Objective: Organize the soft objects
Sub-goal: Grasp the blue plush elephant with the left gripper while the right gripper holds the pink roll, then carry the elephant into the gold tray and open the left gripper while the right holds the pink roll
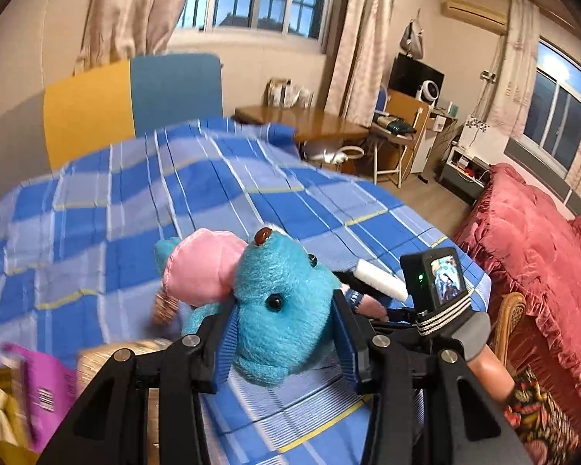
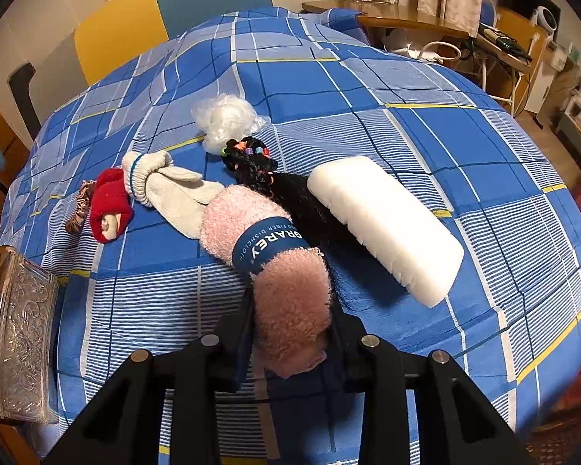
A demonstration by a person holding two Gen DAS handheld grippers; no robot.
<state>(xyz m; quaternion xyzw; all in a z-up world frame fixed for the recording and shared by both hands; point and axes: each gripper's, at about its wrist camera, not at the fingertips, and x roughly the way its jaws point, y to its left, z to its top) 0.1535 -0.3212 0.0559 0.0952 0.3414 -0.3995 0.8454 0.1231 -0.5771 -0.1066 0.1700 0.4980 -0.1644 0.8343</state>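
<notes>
Nearest the lens in the left wrist view: my left gripper (image 1: 284, 343), its two blue-padded jaws pressed against the head of one turquoise plush toy (image 1: 279, 310), which is lifted clear of the blue checked bedspread (image 1: 197, 190). The toy carries one pink cloth part (image 1: 203, 265) behind its head. Beyond it — my right hand (image 1: 472, 335) in a grey glove, with the other gripper's camera unit (image 1: 437, 279) above it.

Right wrist view: my right gripper (image 2: 290, 343) is closed narrowly on the near end of one rolled pink dishcloth (image 2: 267, 248), bound by one dark blue paper band (image 2: 271, 248); the far end of the roll lies on the bedspread. Six further soft items lie on the bedspread beyond:
- one white foam block (image 2: 383, 228), just right of the roll;
- one black braided hairpiece with coloured beads (image 2: 267, 178), between block and roll;
- one clear bag of white stuffing (image 2: 226, 120), farthest from the lens;
- one cream sock bundle (image 2: 166, 190), knotted at the cuff;
- one red sock bundle (image 2: 108, 203), touching the cream one;
- one leopard-print scrunchie (image 2: 79, 213), at the red bundle's left.

One embossed metal tin (image 2: 15, 333) stands at the left edge of the bed. In the left wrist view, one purple packet (image 1: 38, 387) lies blurred at the lower left.
</notes>
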